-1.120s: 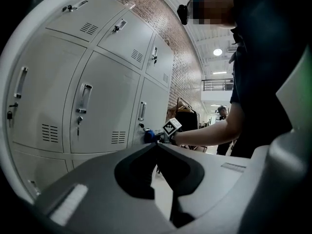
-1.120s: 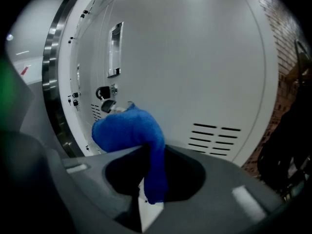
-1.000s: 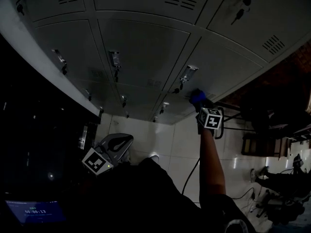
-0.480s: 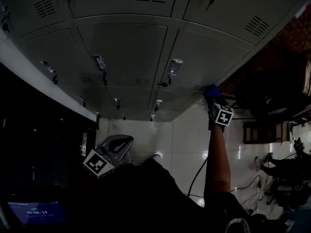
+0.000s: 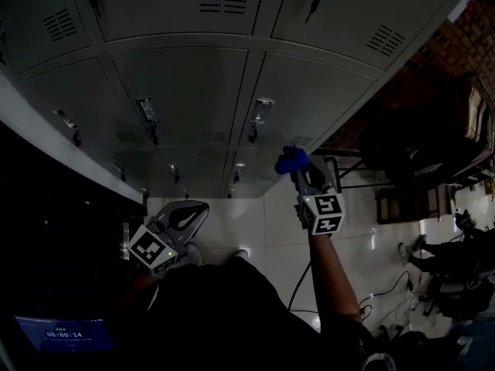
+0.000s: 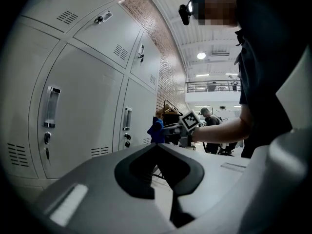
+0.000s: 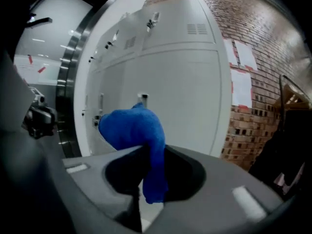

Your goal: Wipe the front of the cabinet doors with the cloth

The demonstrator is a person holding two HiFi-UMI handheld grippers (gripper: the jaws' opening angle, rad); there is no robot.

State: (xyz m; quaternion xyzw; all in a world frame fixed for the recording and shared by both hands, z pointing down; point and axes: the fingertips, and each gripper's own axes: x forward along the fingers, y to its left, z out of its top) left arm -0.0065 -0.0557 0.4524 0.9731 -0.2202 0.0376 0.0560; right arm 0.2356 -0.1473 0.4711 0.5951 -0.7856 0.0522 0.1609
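- Your right tongs (image 5: 300,170) are clenched on the blue cloth (image 5: 291,161). In the right gripper view the right tongs (image 7: 146,154) pinch the cloth (image 7: 131,126) near its middle. A rounded wad bulges above the tips and a short tail hangs down into the opening behind them.
- You hold the cloth up at the front of the grey cabinet (image 5: 193,91). It sits low on the cabinet's right-hand column of doors, below and to the right of the nearest door handle (image 5: 261,109).
- No view settles whether the cloth presses on the cabinet or sits just off it. In the left gripper view the cloth (image 6: 156,129) shows close beside the cabinet (image 6: 83,96) front, with your right forearm (image 6: 219,130) stretched out behind it.
- Your left tongs (image 5: 186,216) are clenched shut and carry nothing. In the left gripper view the left tongs (image 6: 157,146) meet at their tips with only empty space in the opening behind.
- The left tongs hang well apart from the cabinet, down below its bottom edge and close to your body, over the white tiled floor (image 5: 263,222).
- In the right gripper view the cabinet (image 7: 180,77) fills the middle. A brick wall (image 7: 253,87) starts at the cabinet's right edge, and pale paper sheets (image 7: 241,55) are stuck to it just beside the cabinet.
- Each cabinet door carries vent slots and a handle.
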